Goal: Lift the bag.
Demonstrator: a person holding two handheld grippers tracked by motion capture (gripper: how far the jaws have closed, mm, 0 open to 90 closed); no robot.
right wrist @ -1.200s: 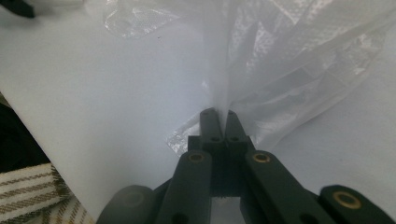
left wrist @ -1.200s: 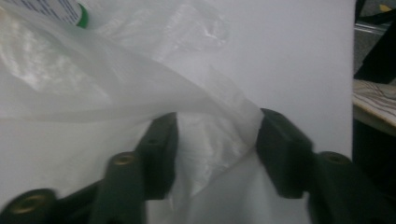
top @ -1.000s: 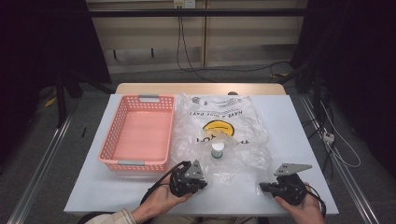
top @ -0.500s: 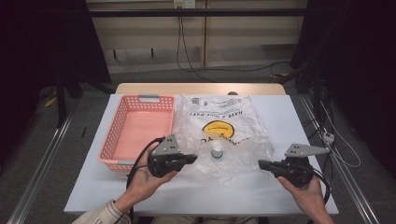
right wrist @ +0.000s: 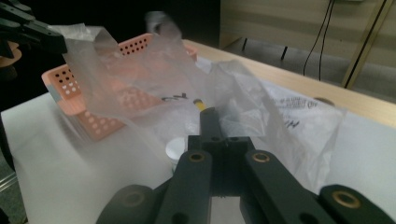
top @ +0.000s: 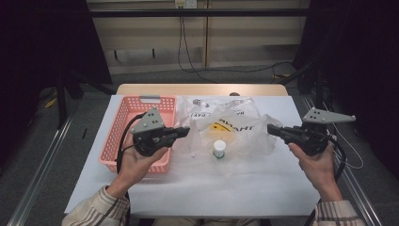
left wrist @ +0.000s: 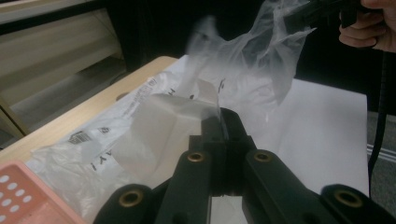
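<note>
**Ana:** Grippers first, please. What do they hold?

**Ben:** Left gripper (top: 184, 132) has its jaws closed on the left edge of the clear plastic bag (top: 235, 129), and the right gripper (top: 273, 129) is clamped on the right edge. Between them the bag is stretched and lifted above the white table (top: 263, 188). In the left gripper view the film (left wrist: 187, 112) bunches at the closed tips (left wrist: 223, 122); in the right gripper view it also drapes over the closed tips (right wrist: 208, 114).

**Ana:** What is around it?

**Ben:** A pink perforated basket (top: 123, 123) stands at the left side of the table, just beside the bag. A small white-capped bottle (top: 219, 149) stands upright under the lifted film; I think it is inside the bag, but the view is not sharp enough to be sure. The bag has a yellow print and black letters.

**Ana:** And the hands?

**Ben:** Left hand (top: 136, 157) holds its gripper over the basket's near corner, jaws pointing right, about level. Right hand (top: 317, 157) is near the table's right edge, jaws pointing left. Both sleeves are plaid.
</note>
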